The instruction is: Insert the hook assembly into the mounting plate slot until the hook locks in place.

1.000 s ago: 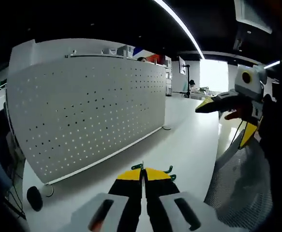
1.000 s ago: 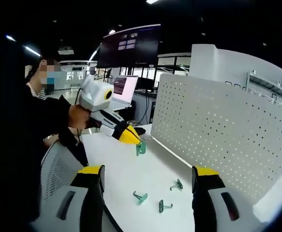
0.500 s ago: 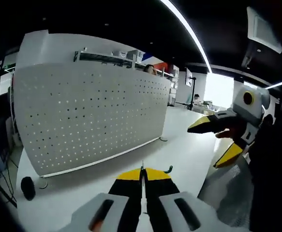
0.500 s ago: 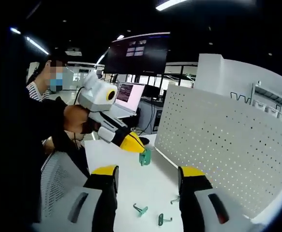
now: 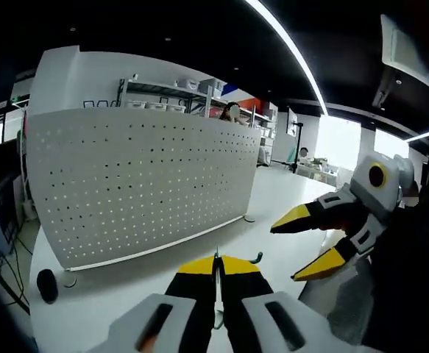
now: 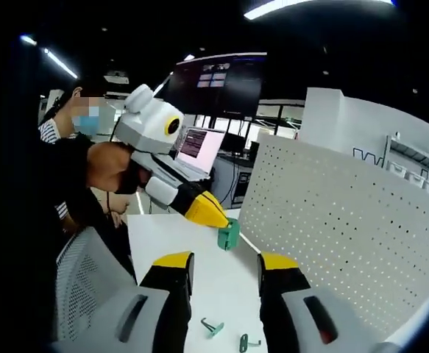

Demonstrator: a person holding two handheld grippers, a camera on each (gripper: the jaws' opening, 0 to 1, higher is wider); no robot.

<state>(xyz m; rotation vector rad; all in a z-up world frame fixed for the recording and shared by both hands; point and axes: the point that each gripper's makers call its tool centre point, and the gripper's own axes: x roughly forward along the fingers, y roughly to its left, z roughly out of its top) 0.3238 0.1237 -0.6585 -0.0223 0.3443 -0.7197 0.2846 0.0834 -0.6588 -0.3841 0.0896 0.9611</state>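
White perforated mounting plate point(image 5: 140, 184): upright on the white table point(image 6: 199, 290). Left gripper point(image 5: 216, 266): jaws clenched on a green hook point(image 6: 228, 234), held in the air near the plate's end, apart from it. Right gripper point(image 6: 225, 263): jaws parted, nothing between them, raised above the table. Two further green hooks point(image 6: 213, 327) lie loose on the tabletop near the plate's foot.

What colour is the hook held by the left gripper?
Green; the hook in the left gripper shows best in the right gripper view.
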